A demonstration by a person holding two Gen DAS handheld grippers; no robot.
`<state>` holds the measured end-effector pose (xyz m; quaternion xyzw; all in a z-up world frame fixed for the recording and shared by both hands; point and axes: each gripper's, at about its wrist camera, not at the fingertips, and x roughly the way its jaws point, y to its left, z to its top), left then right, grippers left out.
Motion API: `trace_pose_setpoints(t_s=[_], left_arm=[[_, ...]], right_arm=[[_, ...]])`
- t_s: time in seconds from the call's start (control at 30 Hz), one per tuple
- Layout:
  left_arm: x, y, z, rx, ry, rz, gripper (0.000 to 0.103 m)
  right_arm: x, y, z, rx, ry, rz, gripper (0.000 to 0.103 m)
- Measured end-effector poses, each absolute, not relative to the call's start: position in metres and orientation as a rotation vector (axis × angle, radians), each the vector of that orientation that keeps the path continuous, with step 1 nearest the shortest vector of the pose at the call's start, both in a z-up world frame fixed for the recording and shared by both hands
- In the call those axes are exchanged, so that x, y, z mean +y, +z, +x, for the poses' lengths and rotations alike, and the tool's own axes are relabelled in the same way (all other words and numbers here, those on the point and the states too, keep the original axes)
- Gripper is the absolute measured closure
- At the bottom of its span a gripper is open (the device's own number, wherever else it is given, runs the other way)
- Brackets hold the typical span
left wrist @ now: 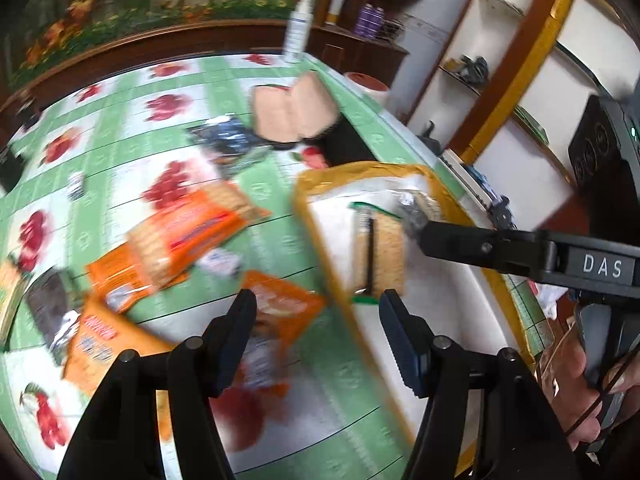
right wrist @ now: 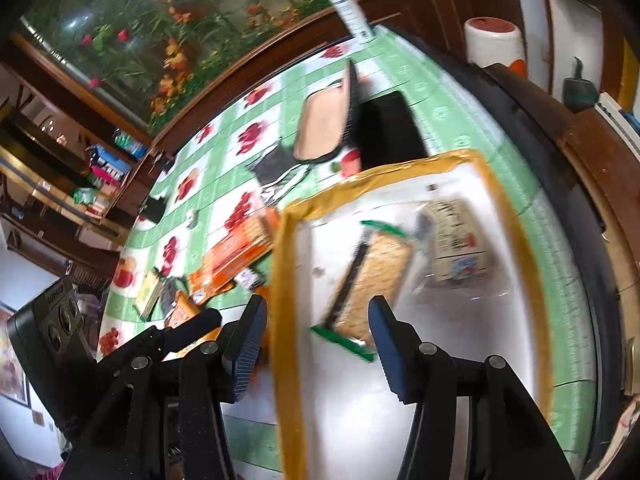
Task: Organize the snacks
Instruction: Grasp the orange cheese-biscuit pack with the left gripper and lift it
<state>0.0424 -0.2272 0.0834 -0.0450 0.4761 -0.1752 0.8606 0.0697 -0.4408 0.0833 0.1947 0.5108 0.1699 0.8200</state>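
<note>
Both my tongs hang open and empty: left gripper (left wrist: pixel 318 308) low in the frame over the orange snack packets (left wrist: pixel 188 236), right gripper (right wrist: pixel 318 316) above the yellow-rimmed white box (right wrist: pixel 286 280). A green-edged cracker pack (right wrist: pixel 370 280) lies inside the box, mid-frame.

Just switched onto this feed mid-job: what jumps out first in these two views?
The white box with yellow-taped edges fills the right side of the table; a cracker pack and a smaller packet lie inside. Left of it, orange snack packs are scattered on the green flowered tablecloth. Both the left gripper and right gripper are open with nothing between the fingers.
</note>
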Motion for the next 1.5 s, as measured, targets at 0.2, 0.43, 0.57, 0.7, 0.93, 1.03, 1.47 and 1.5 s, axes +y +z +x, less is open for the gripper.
trace_pose_setpoints(t_s=[0.2, 0.43, 0.57, 0.7, 0.93, 1.03, 1.47, 1.5], left_arm=[[-0.157, 0.079, 0.029, 0.988, -0.221, -0.126, 0.033], [-0.103, 0.057, 0.049, 1.026, -0.068, -0.13, 0.033], [-0.108, 0.042, 0.057, 1.063, -0.095, -0.09, 0.033], [-0.114, 0.032, 0.052, 1.075, -0.141, -0.062, 0.033], [-0.104, 0.025, 0.011, 1.114, -0.189, -0.13, 0.033], [-0.09, 0.024, -0.013, 1.132, -0.186, -0.167, 0.033], [-0.121, 0.055, 0.035, 1.026, -0.427, -0.034, 0.028], [-0.124, 0.048, 0.044, 1.051, -0.447, -0.033, 0.028]], right_arm=[[-0.416, 0.081, 0.066, 1.098, 0.394, 0.398, 0.047], [-0.398, 0.079, 0.061, 1.116, 0.414, 0.372, 0.046], [-0.389, 0.079, 0.057, 1.12, 0.424, 0.355, 0.046], [-0.385, 0.079, 0.055, 1.123, 0.428, 0.348, 0.046], [-0.374, 0.075, 0.053, 1.141, 0.455, 0.337, 0.046], [-0.366, 0.076, 0.052, 1.146, 0.48, 0.323, 0.046], [-0.343, 0.071, 0.048, 1.172, 0.508, 0.294, 0.046], [-0.344, 0.071, 0.047, 1.171, 0.507, 0.293, 0.046]])
